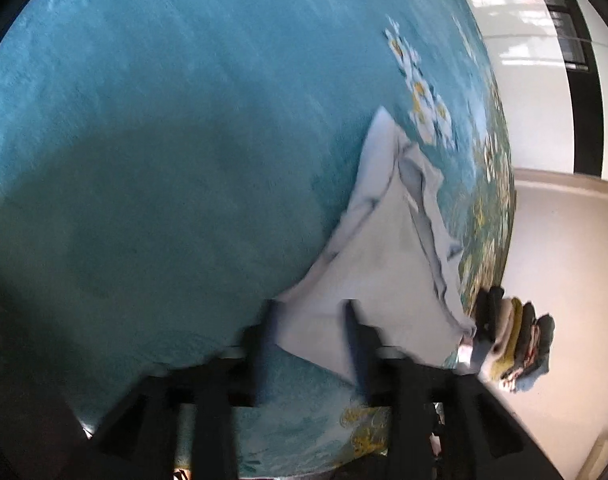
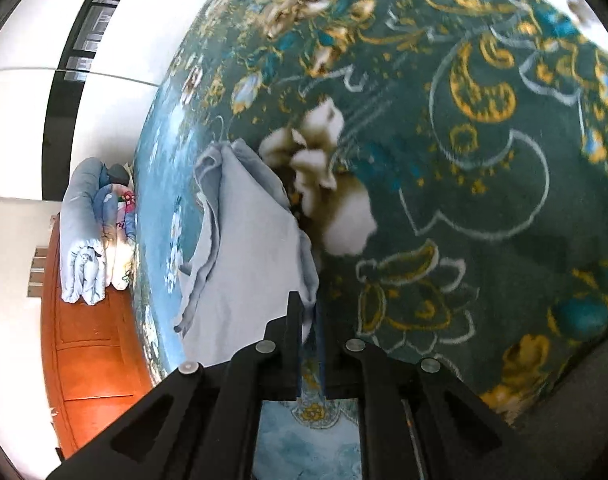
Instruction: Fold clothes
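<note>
A pale blue garment [image 1: 383, 248] lies partly folded on a teal floral bedspread [image 1: 164, 140]. In the left wrist view my left gripper [image 1: 309, 312] stands open, its two black fingers astride the garment's near corner, with cloth between them. In the right wrist view the same garment [image 2: 248, 248] stretches away from my right gripper [image 2: 307, 312], whose fingers are closed on its near edge. The cloth hangs in folds along both sides.
A stack of folded dark and yellow clothes [image 1: 511, 340] sits at the bed's edge. Rolled quilts [image 2: 92, 236] rest on an orange wooden headboard [image 2: 88, 360]. White walls and a dark window [image 1: 563, 40] lie beyond the bed.
</note>
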### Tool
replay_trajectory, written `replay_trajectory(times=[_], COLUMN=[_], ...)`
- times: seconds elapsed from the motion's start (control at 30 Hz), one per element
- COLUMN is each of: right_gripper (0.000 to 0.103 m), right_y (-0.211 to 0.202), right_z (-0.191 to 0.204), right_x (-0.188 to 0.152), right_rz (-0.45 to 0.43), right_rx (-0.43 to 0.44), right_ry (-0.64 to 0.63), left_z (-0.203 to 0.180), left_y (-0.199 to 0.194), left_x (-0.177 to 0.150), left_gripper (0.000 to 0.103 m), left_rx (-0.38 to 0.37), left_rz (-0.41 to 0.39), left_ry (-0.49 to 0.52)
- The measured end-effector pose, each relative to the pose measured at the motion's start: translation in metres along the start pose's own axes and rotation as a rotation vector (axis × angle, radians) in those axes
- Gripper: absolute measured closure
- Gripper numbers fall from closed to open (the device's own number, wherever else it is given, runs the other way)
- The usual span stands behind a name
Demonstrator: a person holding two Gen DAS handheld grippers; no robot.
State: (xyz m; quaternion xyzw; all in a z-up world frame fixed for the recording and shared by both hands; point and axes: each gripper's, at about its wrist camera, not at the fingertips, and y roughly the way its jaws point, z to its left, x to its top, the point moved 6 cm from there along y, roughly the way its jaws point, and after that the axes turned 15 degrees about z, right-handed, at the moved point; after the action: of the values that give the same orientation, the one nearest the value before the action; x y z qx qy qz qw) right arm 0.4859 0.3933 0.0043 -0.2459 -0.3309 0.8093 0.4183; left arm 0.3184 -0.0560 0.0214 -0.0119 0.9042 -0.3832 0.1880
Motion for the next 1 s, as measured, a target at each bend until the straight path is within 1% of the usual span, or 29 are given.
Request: replay_trajectory(times=[0.07,0.13,0.2,0.23,0.27,0.3,0.33,0.37,0.43,0.53,0.67,0.7,0.8,0.9,0.97,1.0], right_gripper=[0.084,0.080,0.079,0.077,0.075,0.075,0.075,0.074,0.074,0.074,0.074,0.074,0.073,0.073,0.073,0.073], right_y=[-0.005,-0.009,-0.010,-0.005,-0.001,0.004,0.011,0.018,0.036,0.051,0.058,0.059,0.060,0.060,0.065,0.069], right_z=[0.007,0.018,0.039,0.049,0.059,0.069,0.076,0.083,0.093,0.088,0.082,0.079,0.067,0.063,0.064,0.064], right_x=[0.006,0.015,0.027,0.034,0.042,0.049,0.056,0.063,0.078,0.093,0.106,0.109,0.119,0.128,0.135,0.138], right_rz=[-0.024,-0.050,-0.055,-0.047,-0.039,-0.028,-0.007,0.013,0.044,0.062,0.063,0.064,0.078,0.073,0.089,0.102], right_rx=[-0.030,-0.050,-0.028,-0.007,0.014,0.040,0.085,0.128,0.190,0.166,0.136,0.134,0.198,0.195,0.205,0.216], right_ry=[-0.029,-0.064,-0.113,-0.124,-0.135,-0.142,-0.130,-0.116,-0.070,-0.004,0.033,0.047,0.104,0.111,0.125,0.139], left_z=[-0.012,-0.033,-0.056,-0.067,-0.073,-0.078,-0.082,-0.085,-0.083,-0.077,-0.075,-0.078,-0.083,-0.085,-0.084,-0.085], left_y=[-0.010,-0.013,-0.013,-0.009,-0.003,0.005,0.012,0.020,0.032,0.047,0.057,0.059,0.060,0.063,0.065,0.066], left_x=[0.008,0.020,0.036,0.046,0.055,0.065,0.076,0.086,0.103,0.117,0.125,0.127,0.132,0.139,0.140,0.140], left_gripper=[0.059,0.058,0.053,0.051,0.051,0.051,0.051,0.051,0.051,0.051,0.051,0.051,0.052,0.053,0.056,0.066], left_rx=[-0.016,-0.039,-0.074,-0.102,-0.121,-0.140,-0.160,-0.171,-0.162,-0.161,-0.206,-0.212,-0.190,-0.206,-0.229,-0.226], left_rz=[-0.028,-0.046,-0.056,-0.052,-0.040,-0.021,-0.003,0.015,0.050,0.069,0.096,0.099,0.102,0.113,0.135,0.144], left_ry=[0.041,0.093,0.140,0.152,0.146,0.133,0.120,0.104,0.062,0.007,-0.041,-0.037,-0.025,-0.027,-0.027,-0.016])
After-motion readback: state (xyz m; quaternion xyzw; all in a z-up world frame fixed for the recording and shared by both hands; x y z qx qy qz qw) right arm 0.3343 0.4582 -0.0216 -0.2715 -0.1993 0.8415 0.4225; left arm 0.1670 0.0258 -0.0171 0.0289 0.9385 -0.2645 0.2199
